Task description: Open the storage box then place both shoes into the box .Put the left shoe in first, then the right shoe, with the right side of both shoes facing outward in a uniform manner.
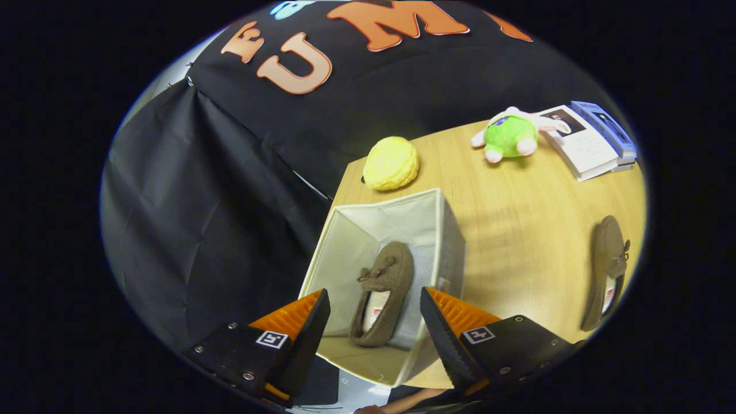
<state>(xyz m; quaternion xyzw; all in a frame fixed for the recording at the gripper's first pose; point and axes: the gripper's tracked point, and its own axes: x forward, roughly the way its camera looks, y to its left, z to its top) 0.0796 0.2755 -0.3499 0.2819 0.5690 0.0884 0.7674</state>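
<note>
The gripper point(374, 322) hangs above the open storage box point(351, 241), its two fingers spread wide with nothing between them but the view down into the box. One brown slipper-style shoe point(388, 287) is inside, resting on its side against the box's wall on the table-middle side, toe toward the far wall and opening toward the fingers; its pale insole shows. The second shoe point(604, 270) lies on the wooden table point(517, 218) well apart from the box, near the table's right edge, also tipped onto its side with the small bow on the upper visible. By the look of it, the first shoe is placed and the second is the one to fetch. It seems light and soft, a felt-like or knitted upper that will give under the fingers, so a pinch across the whole body may squash it and let it twist. The firmer hold is likely at the heel collar or across the sole edge and upper together, where the material is doubled. The box is fabric-walled and probably light, standing at the table's left edge, so a nudge from the shoe or fingers could shift it. Beyond the box sit a yellow plush point(391, 164), a green plush toy point(509, 135) and some books point(592, 144) toward the far edge.
</note>
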